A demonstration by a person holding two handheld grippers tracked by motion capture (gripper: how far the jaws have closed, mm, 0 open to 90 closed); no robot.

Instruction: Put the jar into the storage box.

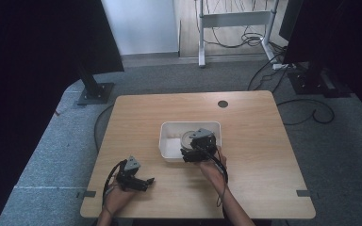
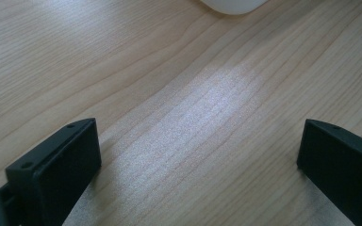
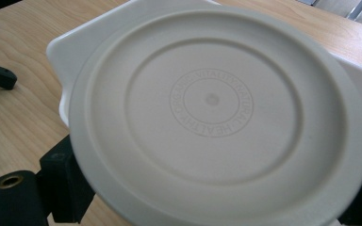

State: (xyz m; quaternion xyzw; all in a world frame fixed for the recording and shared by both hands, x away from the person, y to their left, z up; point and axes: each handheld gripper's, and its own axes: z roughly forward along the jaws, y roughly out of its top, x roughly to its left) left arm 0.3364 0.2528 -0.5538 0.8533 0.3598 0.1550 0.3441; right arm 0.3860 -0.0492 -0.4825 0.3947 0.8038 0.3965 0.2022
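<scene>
A beige round plate (image 3: 217,108) with a ring of embossed letters at its centre is tilted towards the right gripper view. My right gripper (image 3: 212,188) is shut on the plate, one black jaw at each side of the rim. Behind the plate is a white rectangular tub (image 3: 70,47). From the high view, the right gripper (image 1: 195,148) holds the plate (image 1: 187,137) over the tub (image 1: 169,141) at mid-table. My left gripper (image 1: 141,181) rests near the front left edge. In its own view, the left gripper (image 2: 198,155) is open over bare wood, with the tub's corner (image 2: 233,5) ahead.
The wooden table (image 1: 136,117) has a dark cable hole (image 1: 223,104) at the back. Black stands (image 1: 94,92) and loose cables (image 1: 311,113) lie on the grey carpet beyond it. Dark screens flank both sides.
</scene>
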